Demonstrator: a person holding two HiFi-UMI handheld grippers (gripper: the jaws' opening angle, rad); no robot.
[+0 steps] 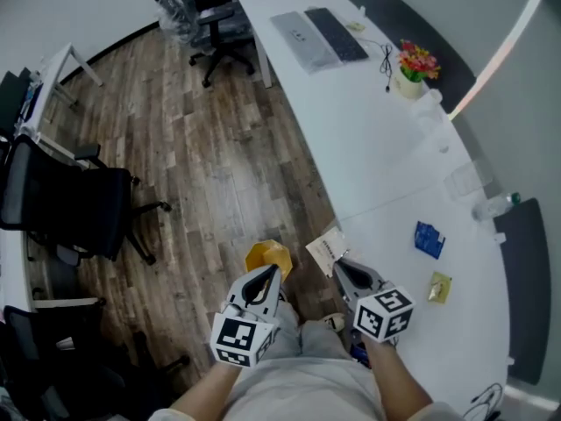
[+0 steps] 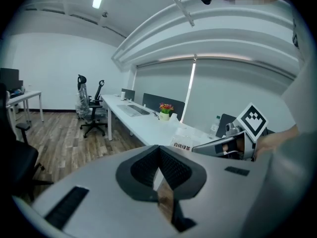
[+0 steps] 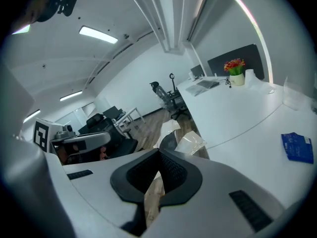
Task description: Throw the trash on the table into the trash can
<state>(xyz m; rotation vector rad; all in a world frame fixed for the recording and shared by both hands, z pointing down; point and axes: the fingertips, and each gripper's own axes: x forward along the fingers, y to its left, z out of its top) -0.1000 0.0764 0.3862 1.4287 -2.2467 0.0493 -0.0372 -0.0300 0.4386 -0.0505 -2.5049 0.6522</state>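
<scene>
The right tongs [image 1: 340, 267] are clamped on a white packet [image 1: 326, 249], which sticks out past their tips over the floor [image 1: 219, 165], just off the tabletop [image 1: 386, 174] edge. It is held out there, I judge, so that it will fall clear of the tabletop when let go. The left tongs [image 1: 266, 274] are pressed together with nothing showing beyond them in their own view. They hover level beside the right pair, probably only kept out of the way.

Just ahead of the left tips in the head view is a yellow thing [image 1: 268, 257] with a darker hollow. This looks like the can, low on the floor, though I cannot be sure. If so, the packet sits a little to its right, and the right tongs need to move left before opening.

More trash waits on the tabletop: a blue wrapper [image 1: 429, 239] and a yellow wrapper [image 1: 439, 286], near each other and well apart from the packet. Farther along are a keyboard [image 1: 335, 33], flowers [image 1: 417, 61] and a bottle [image 1: 495, 207], none in the path. A black chair [image 1: 70, 204] stands well off to the left. Only the left tongs crowd the drop, so they may need to draw aside
</scene>
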